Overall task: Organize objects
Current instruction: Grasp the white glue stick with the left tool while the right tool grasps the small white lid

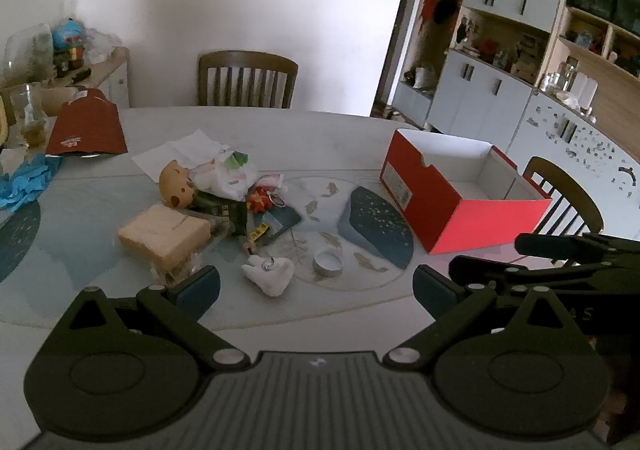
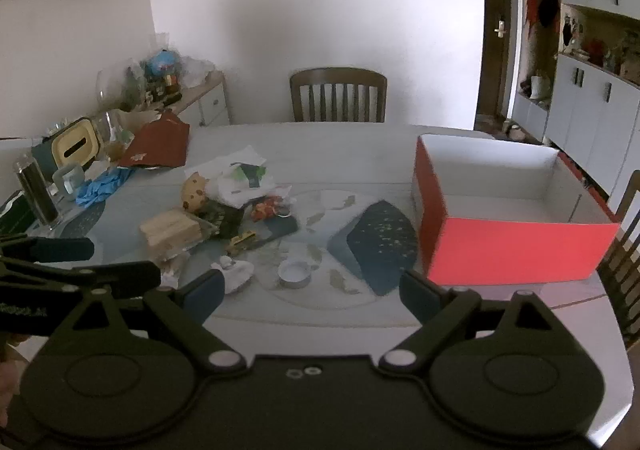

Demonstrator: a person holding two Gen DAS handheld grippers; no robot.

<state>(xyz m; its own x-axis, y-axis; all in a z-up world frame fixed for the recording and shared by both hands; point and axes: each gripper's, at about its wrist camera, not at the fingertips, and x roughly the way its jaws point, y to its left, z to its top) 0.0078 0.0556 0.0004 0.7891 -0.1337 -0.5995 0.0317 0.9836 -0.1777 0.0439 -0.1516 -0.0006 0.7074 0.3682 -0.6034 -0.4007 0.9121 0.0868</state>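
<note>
Dining table, clutter pile ahead of both hand-held grippers (wide open, empty)

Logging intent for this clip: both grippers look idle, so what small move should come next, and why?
Probably lower the open left gripper onto the white tooth-shaped holder, the loose item nearest it. The open red cardboard box looks empty, nothing is held, and the open right gripper also hovers short of the clutter.

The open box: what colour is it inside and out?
Box: red outside, white inside; clearest in the right wrist view.
</note>
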